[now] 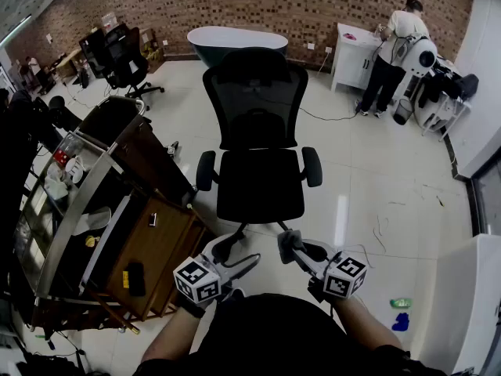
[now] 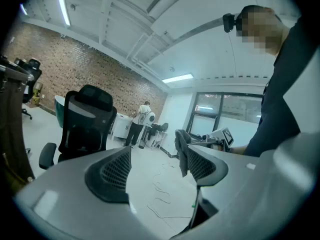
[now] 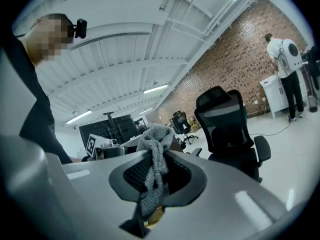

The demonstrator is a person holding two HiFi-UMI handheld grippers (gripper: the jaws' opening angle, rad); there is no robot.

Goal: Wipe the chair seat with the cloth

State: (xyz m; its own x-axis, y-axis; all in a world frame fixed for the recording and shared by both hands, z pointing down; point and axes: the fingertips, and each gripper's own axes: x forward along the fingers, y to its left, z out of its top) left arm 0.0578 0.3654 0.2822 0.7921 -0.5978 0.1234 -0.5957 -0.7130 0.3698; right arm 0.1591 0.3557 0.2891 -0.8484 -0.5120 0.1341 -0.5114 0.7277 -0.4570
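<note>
Brown wood is showing at the left of the head view, where a desk point(image 1: 160, 245) is standing near the chair point(image 1: 258, 131). The desk's far left side is running into a dark patch, and I cannot tell what is there.

The left gripper point(image 1: 235, 257) is hanging low in front of the person's dark top. In the left gripper view, the left gripper point(image 2: 160, 166) is holding its jaws wide apart, with only pale floor showing between them.

The black chair is facing the person, and its seat point(image 1: 260, 188) is lying bare just past both grippers. The grippers are hiding part of the chair's legs.

The right gripper point(image 1: 296, 249) is hanging beside the left one, not touching the seat. In the right gripper view, the right gripper point(image 3: 155, 171) is pinching the grey cloth point(image 3: 152, 166) tight. The cloth is bunching up above the jaws and hanging down between them. From the head view the cloth point(image 1: 288, 244) is showing only as a small grey lump.

Shiny floor point(image 1: 376, 194) is lying wide open to the right of the chair. Far back on the right, a person point(image 1: 395, 53) is standing at a white cabinet point(image 1: 354, 57). Near the bottom right edge, a small blue thing point(image 1: 401, 321) is lying on the floor, too small to name.
</note>
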